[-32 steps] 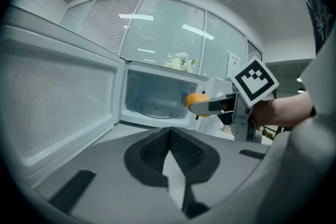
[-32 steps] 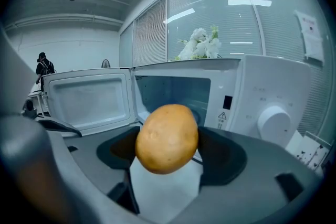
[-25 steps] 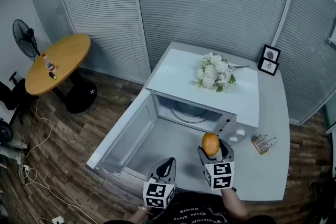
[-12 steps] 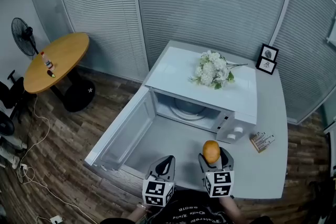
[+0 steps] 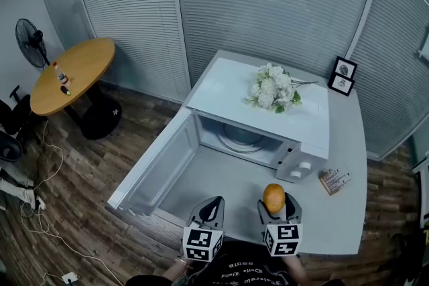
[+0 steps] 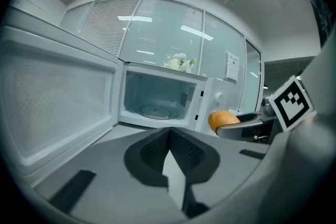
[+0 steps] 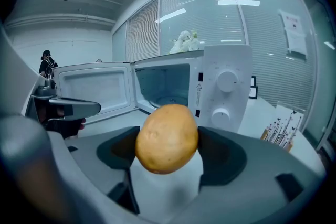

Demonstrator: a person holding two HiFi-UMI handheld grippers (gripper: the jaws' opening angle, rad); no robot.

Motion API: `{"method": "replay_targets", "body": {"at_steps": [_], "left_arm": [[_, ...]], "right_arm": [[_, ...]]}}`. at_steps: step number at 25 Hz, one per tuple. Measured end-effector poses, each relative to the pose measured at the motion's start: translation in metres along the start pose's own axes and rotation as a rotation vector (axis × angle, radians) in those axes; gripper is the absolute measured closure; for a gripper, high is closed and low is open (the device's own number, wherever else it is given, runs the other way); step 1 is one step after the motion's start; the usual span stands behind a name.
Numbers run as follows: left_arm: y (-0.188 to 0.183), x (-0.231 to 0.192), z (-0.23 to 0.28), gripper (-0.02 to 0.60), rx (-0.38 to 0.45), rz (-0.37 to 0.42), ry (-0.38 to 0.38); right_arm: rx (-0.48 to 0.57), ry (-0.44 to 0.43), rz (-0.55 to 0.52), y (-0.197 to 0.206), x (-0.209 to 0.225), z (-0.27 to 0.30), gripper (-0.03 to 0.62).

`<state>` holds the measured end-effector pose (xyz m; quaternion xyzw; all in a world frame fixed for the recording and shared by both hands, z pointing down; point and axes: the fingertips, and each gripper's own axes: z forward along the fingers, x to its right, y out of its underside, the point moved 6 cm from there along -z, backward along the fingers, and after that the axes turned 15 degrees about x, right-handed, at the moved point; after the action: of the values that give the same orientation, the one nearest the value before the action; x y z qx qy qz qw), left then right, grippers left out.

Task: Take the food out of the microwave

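Note:
My right gripper (image 5: 275, 200) is shut on an orange-yellow round fruit (image 5: 273, 197), held above the grey counter in front of the microwave's control panel. In the right gripper view the fruit (image 7: 167, 138) sits squeezed between both pads. The white microwave (image 5: 305, 120) stands with its door (image 5: 155, 163) swung wide to the left; its cavity shows only the glass turntable (image 5: 236, 139). My left gripper (image 5: 210, 207) is shut and empty, hovering in front of the open cavity, left of the fruit (image 6: 223, 119).
A white flower bunch (image 5: 273, 90) lies on top of the microwave. Two small picture frames (image 5: 344, 76) stand at the counter's back right, a small card stand (image 5: 335, 181) to the right of the microwave. A round wooden table (image 5: 70, 74) and a fan (image 5: 29, 45) stand far left.
My right gripper has drawn back toward me with the fruit, away from the microwave front. The left gripper has stayed roughly where it was.

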<state>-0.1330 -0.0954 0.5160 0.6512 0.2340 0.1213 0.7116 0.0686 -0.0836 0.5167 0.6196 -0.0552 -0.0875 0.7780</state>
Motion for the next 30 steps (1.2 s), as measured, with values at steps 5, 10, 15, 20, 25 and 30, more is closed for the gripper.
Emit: {"method": "replay_targets", "body": {"at_steps": [5,10,15,20,25,30], "left_arm": [[-0.0009,-0.0016,0.0021,0.574,-0.001,0.002,-0.003],[-0.002,-0.0024,0.0028,0.574,0.001,0.0,-0.011],[0.0001,-0.0017,0.0046,0.574,-0.006,0.001,-0.006],[0.0006,-0.003,0.0056,0.574,-0.008,-0.003,-0.006],[0.0016,-0.005,0.0083,0.574,-0.01,-0.006,-0.007],[0.0012,-0.0054,0.0104,0.574,-0.01,-0.007,-0.002]], "right_arm": [[0.009,-0.006,0.001,-0.0021,0.0001,0.0011,0.246],[0.013,-0.021,0.003,-0.0032,-0.0007,0.002,0.246],[0.024,-0.029,-0.004,-0.0032,-0.0014,0.0019,0.247],[0.021,-0.035,-0.011,-0.0029,-0.0027,0.0032,0.247],[0.019,-0.037,-0.016,-0.003,-0.0026,0.006,0.247],[0.021,-0.038,-0.023,-0.0041,-0.003,0.0071,0.247]]}}
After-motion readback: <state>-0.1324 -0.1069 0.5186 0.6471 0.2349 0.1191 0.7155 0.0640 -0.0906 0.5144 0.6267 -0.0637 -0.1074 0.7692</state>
